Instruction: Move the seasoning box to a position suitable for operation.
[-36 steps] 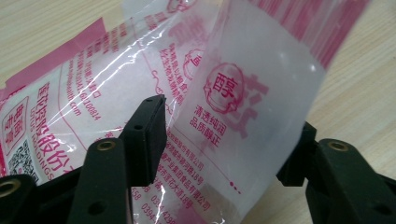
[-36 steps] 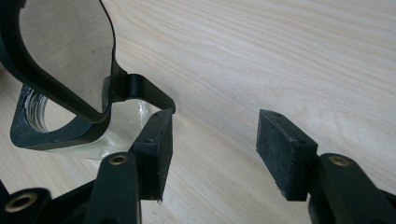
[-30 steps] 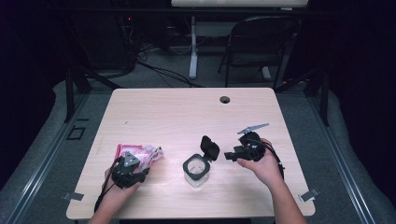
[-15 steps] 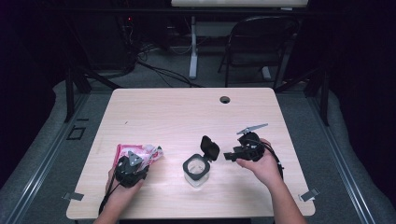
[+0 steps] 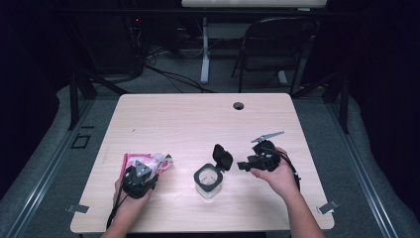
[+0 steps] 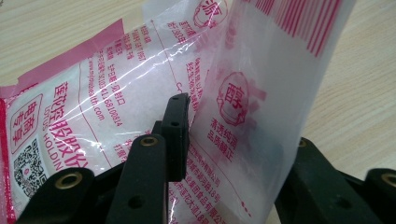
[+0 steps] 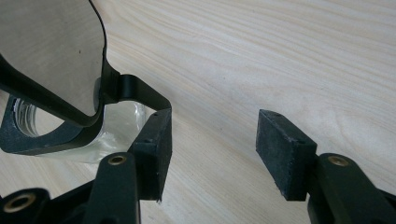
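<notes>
Pale wooden tabletop (image 5: 198, 119) carried everything. Left tongs (image 6: 233, 140) had just been closing on an upright fold of the pink-printed plastic bag (image 6: 261, 79), its flap between them. Right tongs (image 7: 210, 140) gaped empty, just beside the hinge of the glass jar's (image 7: 116, 126) flipped-up black lid (image 7: 46, 56).

I am counting two tools, my left tool (image 5: 148, 171) and my right tool (image 5: 243, 165). One pink-printed plastic packet (image 6: 140, 93) is sitting between my left tool's jaws, and one glass jar (image 5: 207, 179) with one flipped-up black lid (image 5: 222, 156) is standing just beside my right tool, on one desk (image 5: 198, 119).
</notes>
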